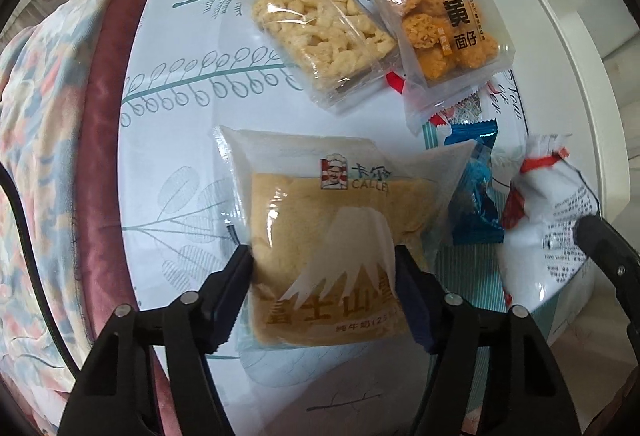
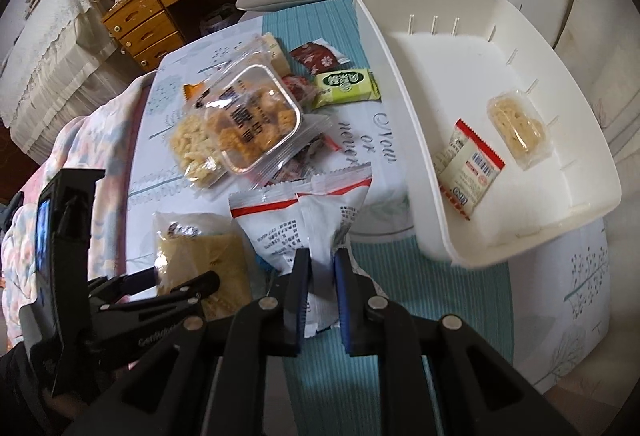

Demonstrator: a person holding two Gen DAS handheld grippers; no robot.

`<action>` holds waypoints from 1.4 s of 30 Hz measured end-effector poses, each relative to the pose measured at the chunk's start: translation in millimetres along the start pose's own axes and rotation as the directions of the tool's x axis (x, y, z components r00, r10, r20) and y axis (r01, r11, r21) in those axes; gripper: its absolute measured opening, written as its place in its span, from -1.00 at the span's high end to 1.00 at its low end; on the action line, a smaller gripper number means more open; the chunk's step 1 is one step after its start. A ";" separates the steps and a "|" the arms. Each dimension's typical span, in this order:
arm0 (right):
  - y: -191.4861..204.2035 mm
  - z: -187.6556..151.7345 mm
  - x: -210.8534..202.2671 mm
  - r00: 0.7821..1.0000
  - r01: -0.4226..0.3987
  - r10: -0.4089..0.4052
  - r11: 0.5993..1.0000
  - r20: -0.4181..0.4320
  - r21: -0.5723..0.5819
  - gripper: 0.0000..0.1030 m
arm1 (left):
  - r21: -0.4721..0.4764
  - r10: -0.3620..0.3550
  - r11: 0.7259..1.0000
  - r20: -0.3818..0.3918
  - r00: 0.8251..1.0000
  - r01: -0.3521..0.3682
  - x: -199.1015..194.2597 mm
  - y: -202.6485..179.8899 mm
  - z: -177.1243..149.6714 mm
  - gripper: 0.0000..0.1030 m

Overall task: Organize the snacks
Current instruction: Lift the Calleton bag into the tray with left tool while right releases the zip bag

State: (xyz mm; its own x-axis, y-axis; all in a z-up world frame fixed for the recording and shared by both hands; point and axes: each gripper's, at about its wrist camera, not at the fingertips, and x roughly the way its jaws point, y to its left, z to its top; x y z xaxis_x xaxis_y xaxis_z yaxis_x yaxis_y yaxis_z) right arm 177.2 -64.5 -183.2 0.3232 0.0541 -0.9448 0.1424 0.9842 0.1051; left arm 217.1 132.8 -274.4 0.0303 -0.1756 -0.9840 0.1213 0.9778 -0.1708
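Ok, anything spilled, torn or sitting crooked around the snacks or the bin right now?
Nothing spilled or torn that I can see. The white bin sits tilted, its near corner overhanging the table, with only two packets inside. The loose snacks lie overlapped, the crab-roe noodle pack resting on the rice-crisp bar.
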 end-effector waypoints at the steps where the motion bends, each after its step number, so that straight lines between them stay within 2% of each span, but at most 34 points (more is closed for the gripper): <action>1: 0.5 -1.2 -1.8 1.000 -0.006 0.006 1.000 -0.003 -0.002 0.75 | -0.002 -0.002 1.000 -0.004 1.000 0.002 -0.6 3.1 -0.3 -0.26; 11: 6.3 -9.7 -25.0 0.997 -0.072 0.071 0.995 -0.025 -0.063 0.75 | -0.045 -0.014 0.999 -0.046 0.999 0.012 -9.9 34.7 -10.1 -0.08; 15: 6.1 -12.7 -36.1 0.995 -0.099 0.096 0.989 -0.034 -0.113 0.76 | -0.055 0.002 0.998 -0.048 0.999 -0.004 -12.3 27.6 -19.5 -0.05; 19: 2.2 -14.0 -47.9 0.993 -0.116 0.112 0.981 -0.035 -0.158 0.76 | -0.057 0.011 0.998 -0.041 0.999 -0.013 -34.9 24.5 -30.1 -0.04; 28: -16.7 -9.4 -78.2 0.991 -0.131 0.135 0.951 -0.004 -0.278 0.76 | -0.060 0.015 0.998 -0.022 1.000 -0.016 -93.9 -10.2 -37.1 -0.05; 30: -25.2 -6.7 -85.3 0.990 -0.135 0.144 0.945 0.009 -0.297 0.75 | -0.047 -0.001 0.999 -0.013 1.000 0.001 -106.0 -19.4 -36.7 -0.05; 37: -60.6 2.3 -107.3 0.984 -0.131 0.162 0.937 0.070 -0.325 0.75 | -0.001 -0.010 1.000 0.058 0.998 0.010 -142.5 -72.6 -28.5 -0.05; 42: -94.1 12.5 -117.4 0.980 -0.119 0.162 0.940 0.113 -0.319 0.75 | 0.040 -0.014 0.999 0.104 0.994 0.009 -155.0 -114.9 -17.4 -0.06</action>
State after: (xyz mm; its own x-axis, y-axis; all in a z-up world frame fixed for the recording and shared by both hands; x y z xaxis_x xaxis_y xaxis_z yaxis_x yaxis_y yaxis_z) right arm 137.6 -165.6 -78.4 0.4453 0.1939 -0.8741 -0.2032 0.9727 0.1122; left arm 181.2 49.7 -103.2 0.1321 -0.1999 -0.9709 0.1613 0.9707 -0.1779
